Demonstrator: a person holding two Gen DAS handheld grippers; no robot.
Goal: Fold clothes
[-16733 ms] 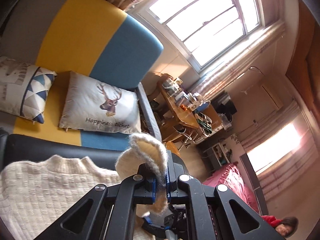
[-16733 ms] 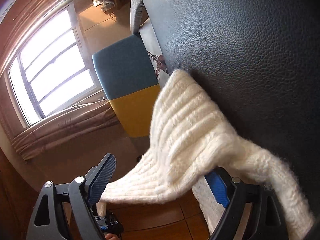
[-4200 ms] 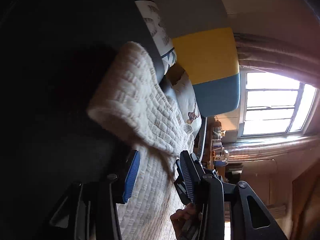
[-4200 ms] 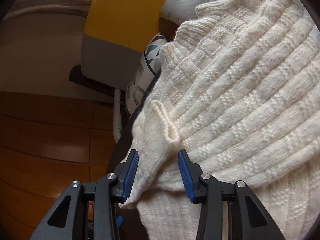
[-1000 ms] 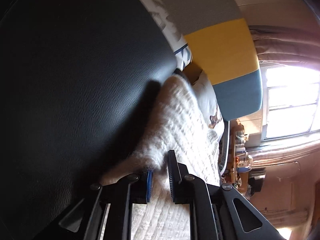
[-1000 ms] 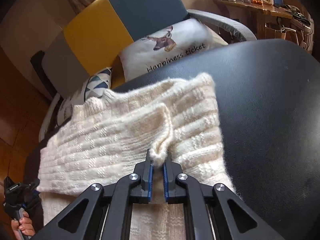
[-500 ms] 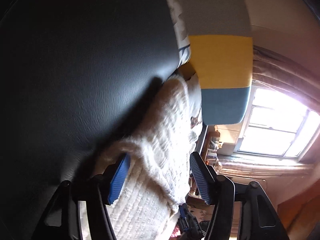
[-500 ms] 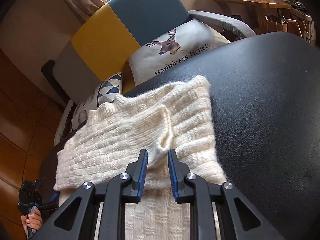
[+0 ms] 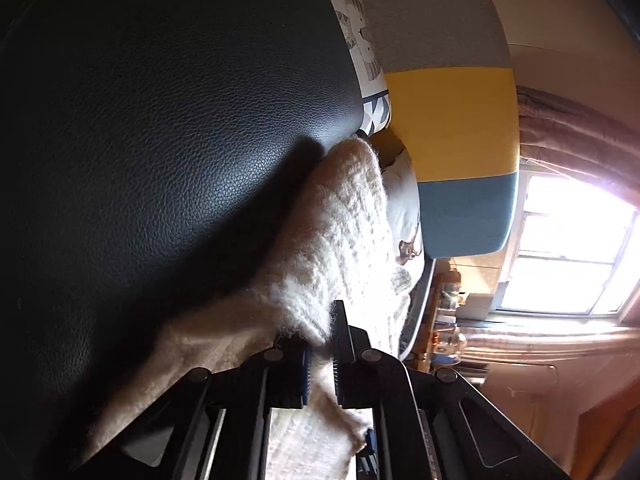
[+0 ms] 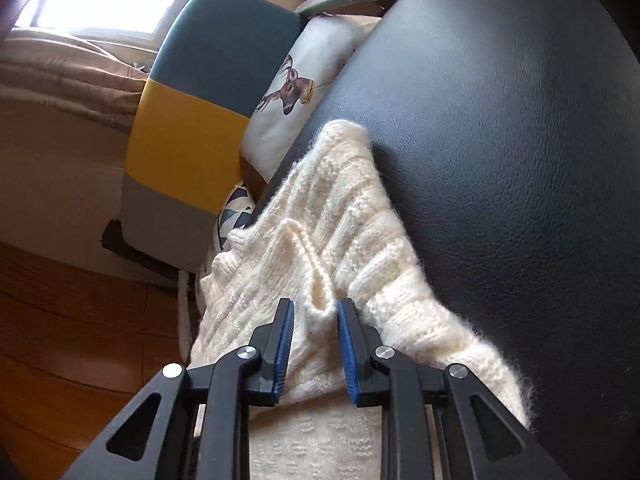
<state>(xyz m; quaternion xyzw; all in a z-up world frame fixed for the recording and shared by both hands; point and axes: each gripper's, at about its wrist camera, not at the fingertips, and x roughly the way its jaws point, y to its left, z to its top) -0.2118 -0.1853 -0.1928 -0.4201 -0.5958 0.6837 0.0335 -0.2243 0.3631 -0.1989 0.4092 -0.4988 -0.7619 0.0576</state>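
While the cream chunky-knit sweater (image 10: 344,216) lies spread on the black pebbled-leather tabletop (image 10: 520,140), you've got both tools on it. Your left gripper (image 9: 320,354) is pinched nearly closed on a fuzzy fold of the knit: blue pads w/ only a thin gap, wool bunched between them & spilling out past the tips. So that side has hold of the sweater (image 9: 340,232). From the left wrist cam the knit runs from the pinch toward the far edge of the tabletop (image 9: 160,120), its left side in deep shadow.

Your right gripper (image 10: 316,322) stands partly open, jaws straddling a raised ridge of the sweater. The ridged fold sits between the blue pads (image 10: 285,344); can't tell if either pad touches it, no squeeze showing. More knit passes under the black arms of the tool toward the near edge of the tabletop.

Rel. to the tabletop: the sweater covers its left portion in the right wrist cam, w/ one rounded corner near the far edge; the right portion is bare leather. Just beyond the far edge sits a white cushion w/ a deer-head print (image 10: 296,84), & a blue-triangle patterned cushion (image 10: 236,208) beside it. Behind both is a sofa back in teal, yellow & grey blocks (image 10: 192,120). Left of the tabletop, below it, orange-brown wood floor (image 10: 60,320).
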